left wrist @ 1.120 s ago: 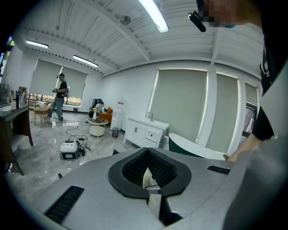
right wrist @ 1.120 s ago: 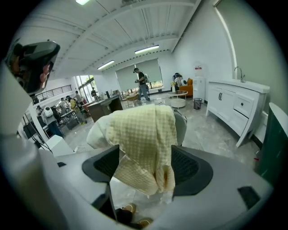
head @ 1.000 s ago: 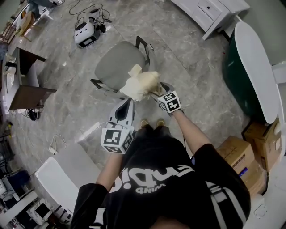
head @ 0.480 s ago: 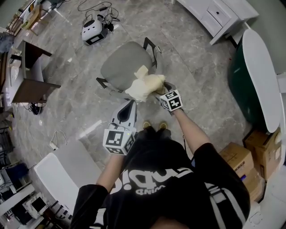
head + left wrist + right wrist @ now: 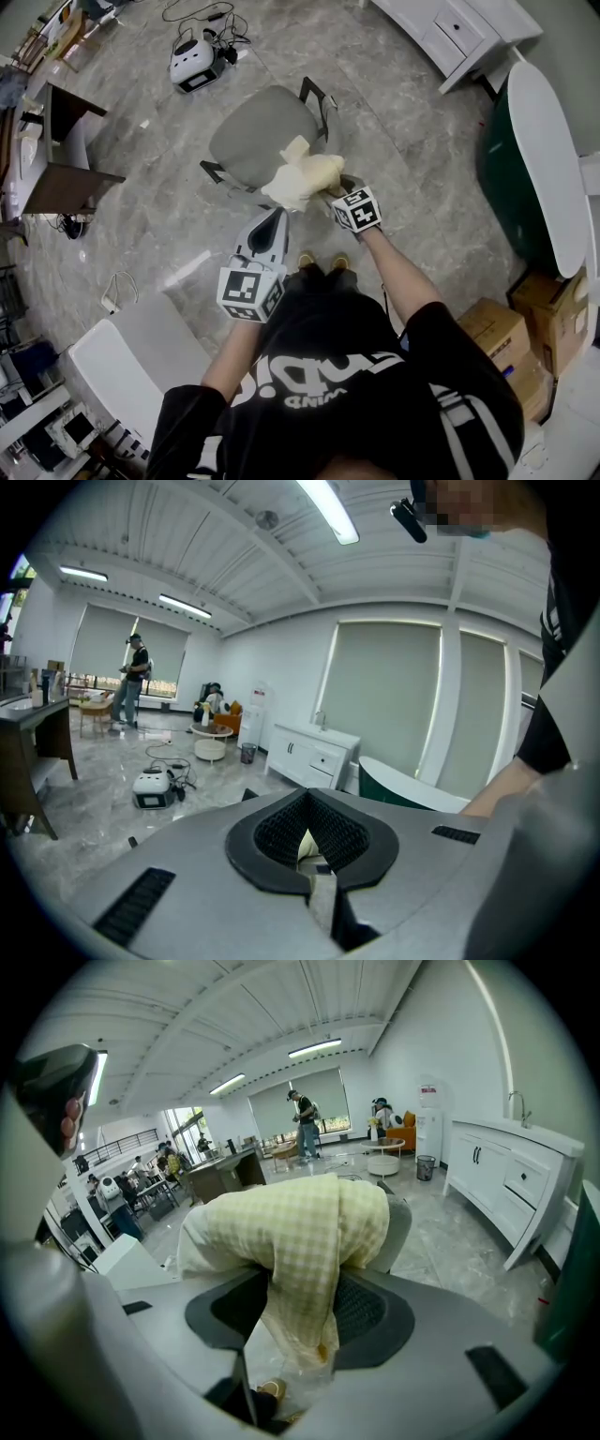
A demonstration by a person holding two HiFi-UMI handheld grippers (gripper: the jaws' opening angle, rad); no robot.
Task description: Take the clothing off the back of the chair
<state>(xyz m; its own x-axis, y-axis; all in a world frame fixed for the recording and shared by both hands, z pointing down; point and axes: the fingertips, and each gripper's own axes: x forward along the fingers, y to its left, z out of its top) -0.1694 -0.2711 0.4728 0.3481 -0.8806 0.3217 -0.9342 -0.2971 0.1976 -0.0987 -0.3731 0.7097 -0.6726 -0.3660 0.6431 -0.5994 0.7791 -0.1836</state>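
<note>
Marble-floored room. Pale yellow checked cloth garment (image 5: pixel 302 178) draped over top edge of grey office chair (image 5: pixel 253 131) back, not lifted. Right hand-held gripper (image 5: pixel 330 192) closing, fabric between jaws; left hand-held gripper (image 5: pixel 273 216) together, empty.

A grey veined marble floor (image 5: pixel 159 234) fills the head view. A white cabinet (image 5: pixel 450 28) with drawers stands at the upper right. A dark wooden desk (image 5: pixel 66 192) sits at the left edge, cardboard boxes (image 5: pixel 502 323) at the lower right and a white table (image 5: pixel 122 361) at the lower left. In the left gripper view, strip lights (image 5: pixel 328 508) run across a white panelled ceiling, and pale blinds cover the tall windows (image 5: pixel 384 696).
</note>
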